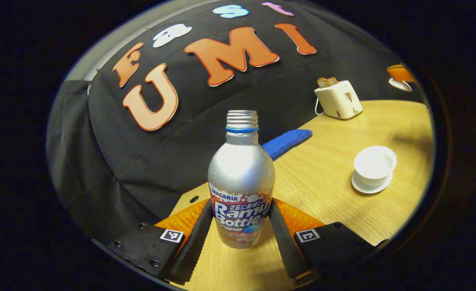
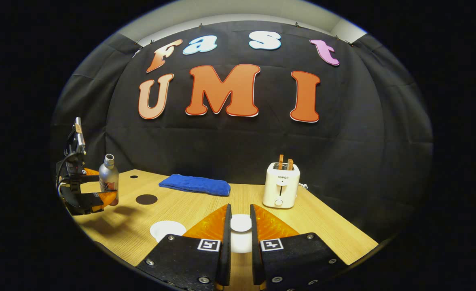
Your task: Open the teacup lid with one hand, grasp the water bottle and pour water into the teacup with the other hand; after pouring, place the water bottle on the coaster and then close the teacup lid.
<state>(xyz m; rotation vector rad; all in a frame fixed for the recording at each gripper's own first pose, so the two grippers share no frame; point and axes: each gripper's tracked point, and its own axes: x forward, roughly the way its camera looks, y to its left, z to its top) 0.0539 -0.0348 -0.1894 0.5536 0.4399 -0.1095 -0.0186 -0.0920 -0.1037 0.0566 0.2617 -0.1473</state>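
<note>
In the left gripper view the left gripper has its two ridged fingers on either side of the water bottle, a smooth, rounded metal bottle with a threaded, uncapped neck and a printed label; both fingers press on its lower body, and it stands upright on the pale wood-grain surface. Off to the right in that view sits the teacup, a glossy white bowl-shaped cup on a round white saucer, with no lid on it. Behind the bottle lies a soft blue cloth, folded long and flat, and farther back a boxy cream toaster with two slices standing in its slots. In the right gripper view the right gripper holds its fingers narrow around a small round white piece, probably the teacup lid, though whether the fingers actually press on it is hard to tell. Below it the white of the cup shows between the fingers. A flat white disc lies on the surface just left of the fingers. A dark round coaster rests near the bottle, and a smaller dark spot lies beyond it.
</note>
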